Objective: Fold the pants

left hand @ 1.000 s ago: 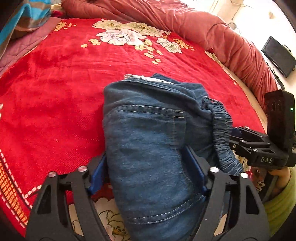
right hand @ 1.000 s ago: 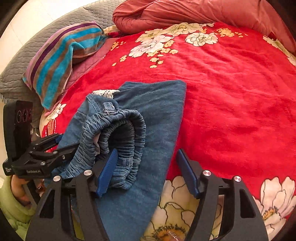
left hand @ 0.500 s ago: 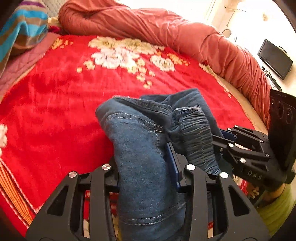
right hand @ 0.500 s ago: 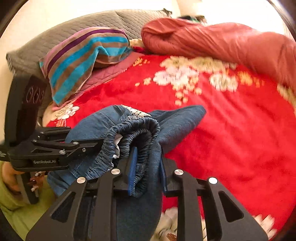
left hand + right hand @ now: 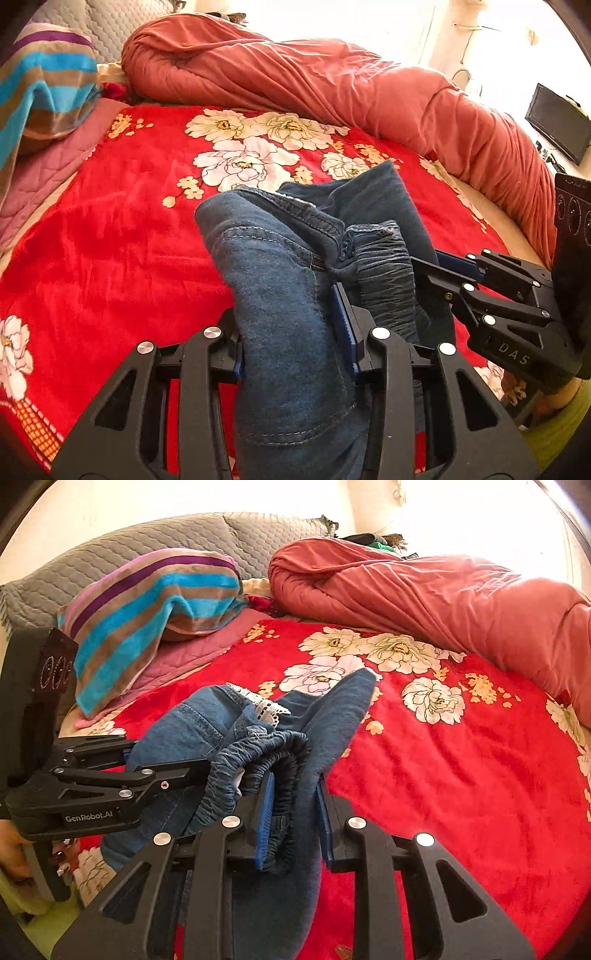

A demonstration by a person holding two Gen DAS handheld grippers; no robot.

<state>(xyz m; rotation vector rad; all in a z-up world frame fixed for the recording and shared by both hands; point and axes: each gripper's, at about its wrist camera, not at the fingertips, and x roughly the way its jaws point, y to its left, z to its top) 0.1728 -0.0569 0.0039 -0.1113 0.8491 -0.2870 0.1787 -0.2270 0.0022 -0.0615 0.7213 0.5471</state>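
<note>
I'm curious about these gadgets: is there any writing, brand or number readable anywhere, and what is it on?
"DAS": on the black plastic body of the right gripper, seen from the left wrist.
"GenRobot.AI": on the black plastic body of the left gripper, seen from the right wrist.
Nothing readable on the folded blue denim pants or red flowered blanket.

both tools are matte black plastic with open triangular cut-outs in their linkages and round silver screw heads at the joints. the left gripper [image 5: 295, 332] has blue ribbed finger pads [image 5: 345, 325] and white "genrobot.ai" lettering on its side; the right gripper [image 5: 293, 812] reads "das". a hand [image 5: 14, 849] with painted nails shows beside a yellow-green sleeve [image 5: 554, 432].
</note>
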